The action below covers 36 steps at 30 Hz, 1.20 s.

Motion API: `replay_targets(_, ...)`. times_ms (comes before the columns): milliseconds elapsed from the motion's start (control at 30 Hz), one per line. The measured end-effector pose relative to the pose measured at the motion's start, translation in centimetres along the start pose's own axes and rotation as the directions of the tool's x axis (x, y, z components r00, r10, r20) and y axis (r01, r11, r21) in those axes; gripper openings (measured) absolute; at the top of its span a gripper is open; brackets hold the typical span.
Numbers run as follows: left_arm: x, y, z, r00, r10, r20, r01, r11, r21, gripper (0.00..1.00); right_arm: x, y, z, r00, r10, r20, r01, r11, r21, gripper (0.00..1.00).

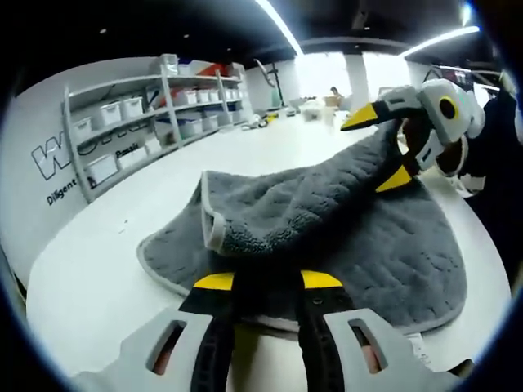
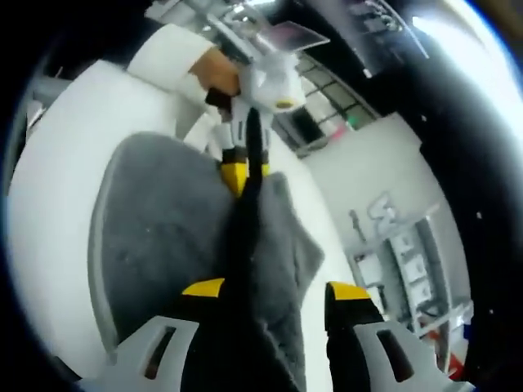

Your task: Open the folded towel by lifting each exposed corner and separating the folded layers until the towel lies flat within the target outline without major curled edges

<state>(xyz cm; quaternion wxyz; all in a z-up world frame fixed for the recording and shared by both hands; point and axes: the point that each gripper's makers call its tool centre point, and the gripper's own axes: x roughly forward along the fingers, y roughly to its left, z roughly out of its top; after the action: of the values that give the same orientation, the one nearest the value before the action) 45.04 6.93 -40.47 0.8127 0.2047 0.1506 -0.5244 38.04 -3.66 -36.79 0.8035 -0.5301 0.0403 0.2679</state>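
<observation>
1. Tabletop first: a wide white work table (image 1: pixel 106 269) is spreading under everything in the left gripper view, and it is showing again as a pale curved sweep (image 2: pixel 57 196) along the left of the right gripper view.

2. A thick grey terry towel with a pale stitched border (image 1: pixel 384 253) is lying on that table, part flat and part raised; one folded layer (image 1: pixel 286 204) is being drawn up off the layer beneath and is stretching toward the far gripper. In the right gripper view the same towel (image 2: pixel 155 237) is lying spread on the table, with a raised ridge of cloth running between the two grippers.

3. Grey metal shelving loaded with white plastic bins (image 1: pixel 139 122) is standing along the far wall, well apart from the towel.

4. The left gripper, grey with yellow-tipped black jaws (image 1: pixel 267 282), is sitting at the towel's near edge; its jaws are standing a little apart with dark cloth lying between them, but I cannot tell whether they are actually pinching it. From the other view, this gripper (image 2: pixel 243 175) is coming down onto the ridge of cloth, with a person's hand (image 2: pixel 214 73) in a white sleeve holding it.

5. The right gripper (image 1: pixel 381 147) is showing spread yellow tips at the lifted fold. In its own view (image 2: pixel 274 290) the jaws are standing wide, with raised cloth running up between them.
</observation>
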Motion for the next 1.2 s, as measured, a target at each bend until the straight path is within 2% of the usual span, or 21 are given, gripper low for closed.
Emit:
replay_targets(133,0.0,0.0,0.0,1.000,0.002,-0.001,-0.002,1.000,-0.002,0.26,0.6,0.2,-0.3,1.000,0.007,-0.009,-0.007,1.000,-0.016,0.38)
replay_targets(267,0.0,0.0,0.0,1.000,0.004,-0.004,-0.004,1.000,0.006,0.26,0.9,0.4,-0.5,0.999,0.032,-0.016,-0.032,0.999,-0.015,0.21)
replay_targets(400,0.0,0.0,0.0,1.000,0.006,-0.007,-0.006,1.000,0.013,0.26,1.0,0.4,-0.6,0.999,0.054,-0.005,-0.054,0.998,0.027,0.14)
replay_targets(633,-0.1,0.0,0.0,1.000,0.007,-0.009,-0.007,1.000,0.016,0.26,0.5,-1.3,-0.3,0.999,0.036,0.025,-0.039,0.992,0.117,0.05)
replay_targets(833,-0.1,0.1,0.0,1.000,0.006,-0.009,-0.006,1.000,0.017,0.26,0.3,-2.3,-0.2,0.995,0.067,0.072,-0.085,0.950,0.302,0.02)
replay_targets(967,-0.1,0.1,0.0,1.000,0.006,-0.009,-0.006,1.000,0.017,0.26,-0.2,-3.7,-0.7,0.992,0.073,0.103,-0.111,0.893,0.436,0.01)
replay_targets(1067,-0.1,0.1,0.0,1.000,0.005,-0.008,-0.005,1.000,0.016,0.26,-0.5,-4.7,-1.4,0.991,0.072,0.115,-0.120,0.862,0.493,0.01)
replay_targets(1133,-0.1,0.1,0.0,1.000,0.005,-0.008,-0.005,1.000,0.017,0.26,-0.7,-5.2,-1.8,0.991,0.067,0.119,-0.119,0.852,0.510,0.01)
replay_targets(1200,0.0,0.1,0.0,1.000,0.005,-0.007,-0.005,1.000,0.021,0.26,-0.8,-5.4,-2.2,0.990,0.074,0.120,-0.128,0.832,0.539,0.01)
